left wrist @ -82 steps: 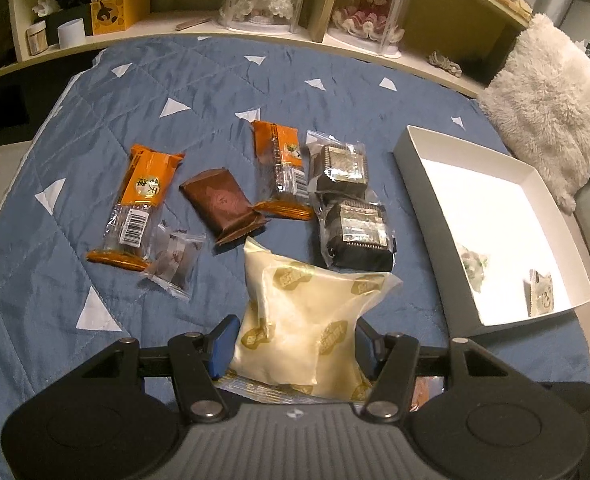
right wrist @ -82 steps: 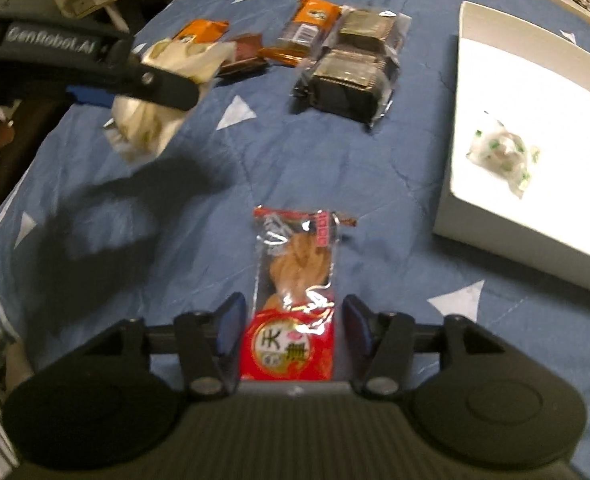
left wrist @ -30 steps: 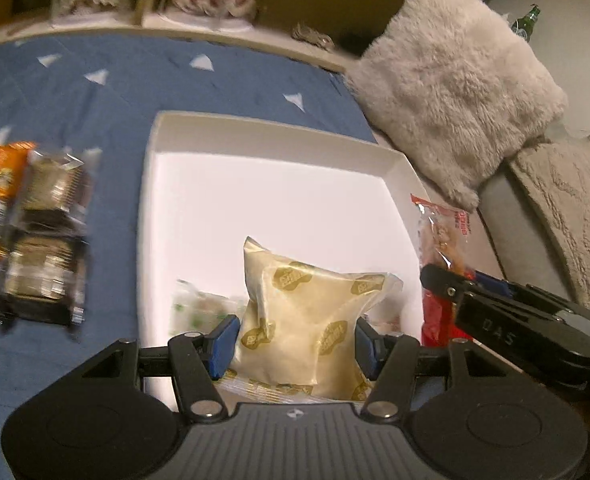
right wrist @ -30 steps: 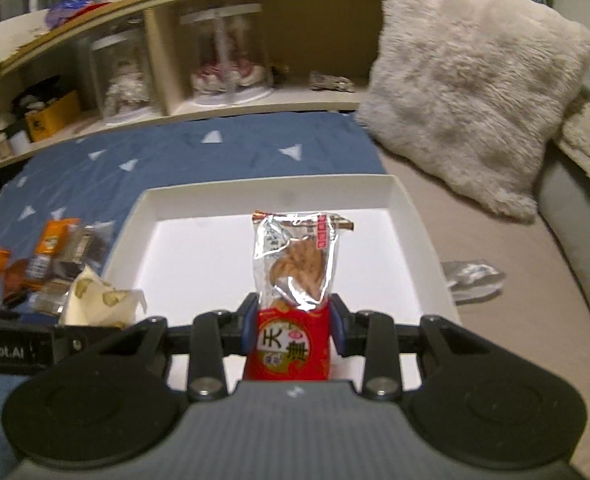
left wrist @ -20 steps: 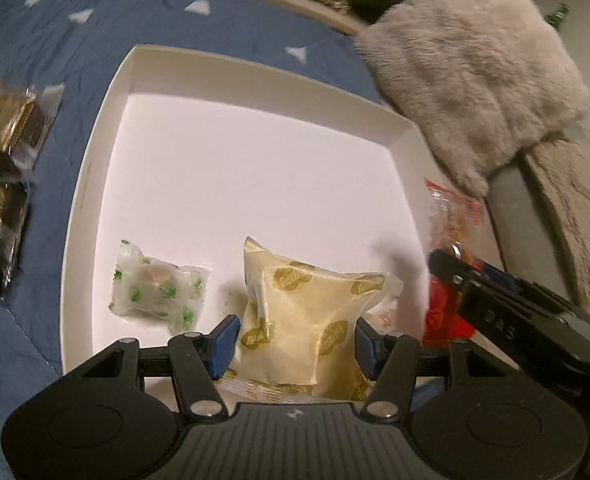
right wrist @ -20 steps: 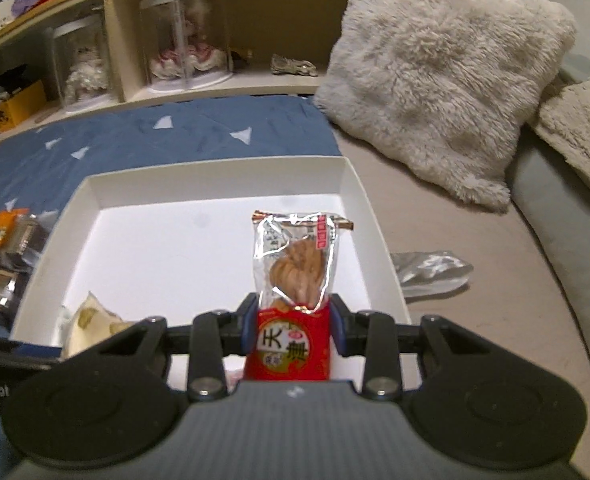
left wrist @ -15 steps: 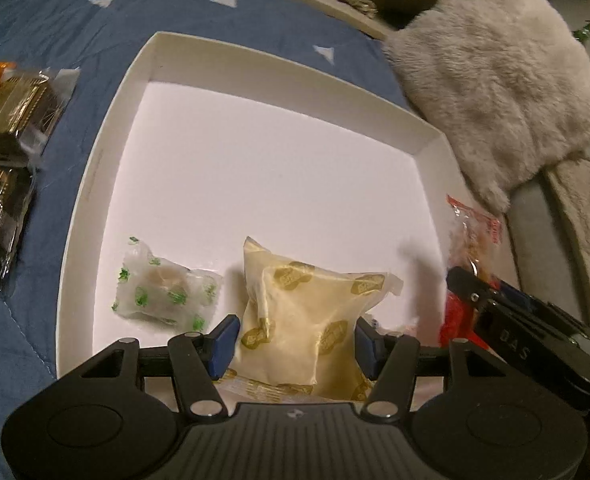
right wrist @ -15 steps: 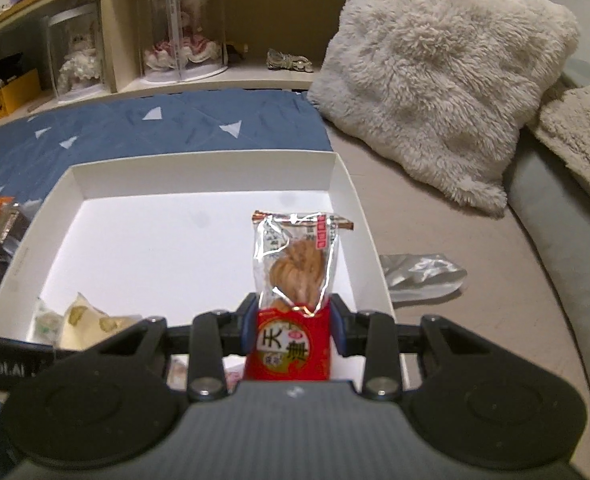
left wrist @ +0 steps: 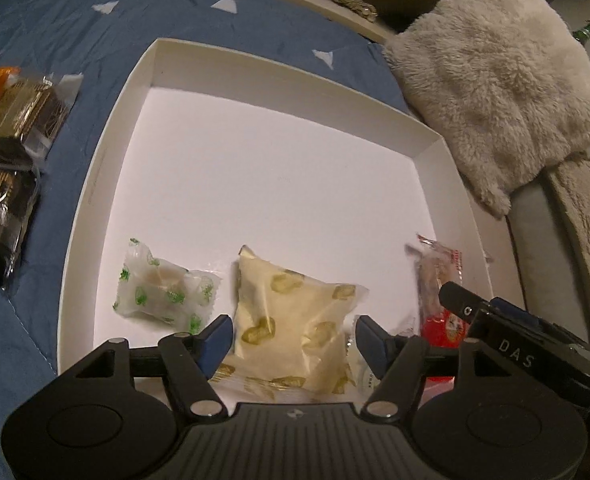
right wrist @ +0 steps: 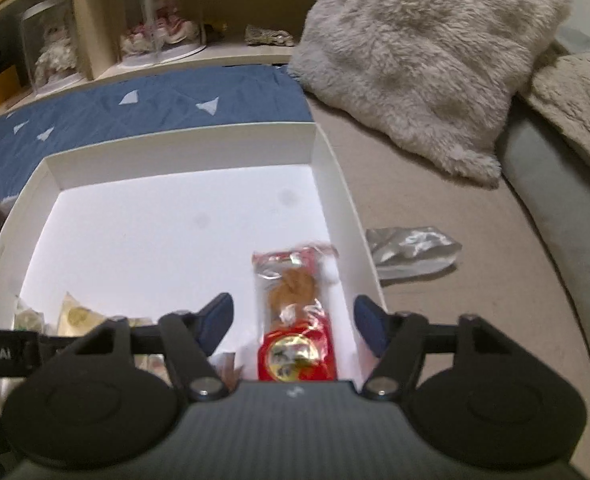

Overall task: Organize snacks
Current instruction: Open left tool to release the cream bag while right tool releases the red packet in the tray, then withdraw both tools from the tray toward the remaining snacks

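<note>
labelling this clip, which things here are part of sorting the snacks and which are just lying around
Part of the job:
white box
yellow snack bag between the left tool fingers
red snack pack below the open right tool
green-dotted candy in the box
dark snack packs on the blue blanket

Just lying about:
fluffy pillow
silver wrapper
display domes on the shelf

The right gripper (right wrist: 293,320) hung with its jaws spread wide. Between them a red snack packet (right wrist: 295,316) lay inside the white box (right wrist: 183,148), beside its right wall.
</note>
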The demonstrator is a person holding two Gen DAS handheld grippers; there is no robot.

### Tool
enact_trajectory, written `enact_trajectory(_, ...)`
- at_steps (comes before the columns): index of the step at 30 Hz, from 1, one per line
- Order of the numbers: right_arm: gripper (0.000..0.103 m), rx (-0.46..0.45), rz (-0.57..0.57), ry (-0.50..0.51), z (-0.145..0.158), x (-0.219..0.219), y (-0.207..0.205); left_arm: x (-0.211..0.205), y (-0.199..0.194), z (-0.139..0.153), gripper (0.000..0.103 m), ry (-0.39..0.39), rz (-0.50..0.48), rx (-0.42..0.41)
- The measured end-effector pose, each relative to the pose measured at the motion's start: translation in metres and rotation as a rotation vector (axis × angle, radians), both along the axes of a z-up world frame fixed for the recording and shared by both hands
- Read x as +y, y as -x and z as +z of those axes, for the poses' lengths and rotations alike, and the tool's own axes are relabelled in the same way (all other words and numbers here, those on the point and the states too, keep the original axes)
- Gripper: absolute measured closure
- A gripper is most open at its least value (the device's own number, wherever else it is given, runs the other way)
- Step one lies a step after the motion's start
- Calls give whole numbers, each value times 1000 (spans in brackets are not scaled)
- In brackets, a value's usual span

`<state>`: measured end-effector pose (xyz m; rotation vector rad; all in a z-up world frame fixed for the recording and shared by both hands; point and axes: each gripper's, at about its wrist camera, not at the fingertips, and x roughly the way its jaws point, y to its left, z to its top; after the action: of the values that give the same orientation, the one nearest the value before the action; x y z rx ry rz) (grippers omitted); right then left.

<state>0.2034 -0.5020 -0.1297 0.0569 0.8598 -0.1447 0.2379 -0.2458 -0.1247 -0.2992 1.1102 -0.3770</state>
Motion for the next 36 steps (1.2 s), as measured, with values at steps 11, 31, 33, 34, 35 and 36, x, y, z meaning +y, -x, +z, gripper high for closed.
enact_trajectory(11,27,33,-27,-7,16,8,17,9,10,18,33,-41,-33,-36)
enact_trajectory(31,13,-31,-59,16,49,20,75,47,46,58,2,-143,-64,-164)
enact_trajectory(33,10,-34,-56,17,50,22,81,50,51,61,0,-157,-72,-180)
enact_trajectory(34,8,-33,-54,17,51,23,85,52,53,62,0,-164,-78,-188)
enact_trajectory(35,5,-33,-55,14,52,24,89,54,55,64,0,-168,-82,-192)
enact_trajectory(36,4,-36,-54,10,53,24,91,56,57,65,0,-169,-87,-198)
